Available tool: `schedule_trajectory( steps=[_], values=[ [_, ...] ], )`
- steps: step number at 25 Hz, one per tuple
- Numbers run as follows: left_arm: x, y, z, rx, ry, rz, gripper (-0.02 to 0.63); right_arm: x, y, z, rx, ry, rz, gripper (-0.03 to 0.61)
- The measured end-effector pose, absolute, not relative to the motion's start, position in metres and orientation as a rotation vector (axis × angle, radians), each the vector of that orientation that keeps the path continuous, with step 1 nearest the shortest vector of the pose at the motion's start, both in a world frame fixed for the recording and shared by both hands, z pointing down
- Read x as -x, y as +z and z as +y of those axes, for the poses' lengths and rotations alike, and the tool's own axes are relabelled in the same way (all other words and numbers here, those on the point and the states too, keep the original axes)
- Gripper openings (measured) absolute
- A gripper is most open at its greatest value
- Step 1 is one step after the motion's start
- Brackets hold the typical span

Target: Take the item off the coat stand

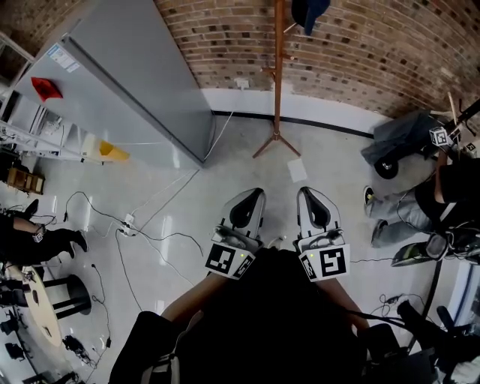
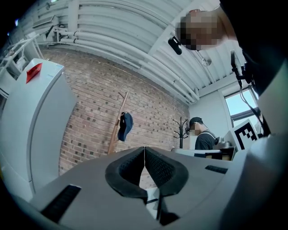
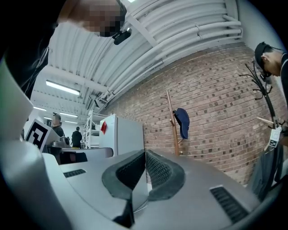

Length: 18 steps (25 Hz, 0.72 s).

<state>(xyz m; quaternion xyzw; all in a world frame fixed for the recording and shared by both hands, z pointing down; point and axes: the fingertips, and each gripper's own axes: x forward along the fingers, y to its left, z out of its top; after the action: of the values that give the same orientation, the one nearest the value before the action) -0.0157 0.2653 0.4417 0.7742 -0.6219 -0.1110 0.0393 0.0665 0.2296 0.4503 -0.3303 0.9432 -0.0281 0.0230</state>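
Running across the far side, a brick wall [image 1: 360, 45] is seen, and a tall grey cabinet [image 1: 127, 82] is stood against it at the left. A wooden coat stand [image 1: 278, 75] is planted on the pale floor [image 1: 225, 169] before the wall, well apart from both grippers. The left gripper [image 2: 144, 152] and right gripper [image 3: 145, 155] are held side by side, each with jaws pressed together on nothing. A dark blue cap [image 1: 309, 13] is hung near the stand's top.

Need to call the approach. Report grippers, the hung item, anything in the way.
Left gripper shut, empty; right gripper shut, empty. Blue cap hangs on coat stand, well ahead, untouched. Only a white sheet on floor near stand's foot.
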Motion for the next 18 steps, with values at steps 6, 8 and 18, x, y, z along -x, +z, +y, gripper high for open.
schedule_trajectory(
  steps=[6, 8, 18],
  values=[
    [0.022, 0.447, 0.244, -2.388, -0.332, -1.890, 0.018, -0.059, 0.450, 0.212, 1.039, -0.047, 2.901, 0.018],
    [0.024, 0.447, 0.233, -2.399, -0.334, -1.871, 0.018, -0.056, 0.446, 0.203, 1.048, -0.026, 2.894, 0.018],
    [0.043, 0.440, 0.151, -2.472, -0.315, -1.799, 0.018, -0.036, 0.434, 0.126, 1.109, -0.042, 2.821, 0.018]
  ],
)
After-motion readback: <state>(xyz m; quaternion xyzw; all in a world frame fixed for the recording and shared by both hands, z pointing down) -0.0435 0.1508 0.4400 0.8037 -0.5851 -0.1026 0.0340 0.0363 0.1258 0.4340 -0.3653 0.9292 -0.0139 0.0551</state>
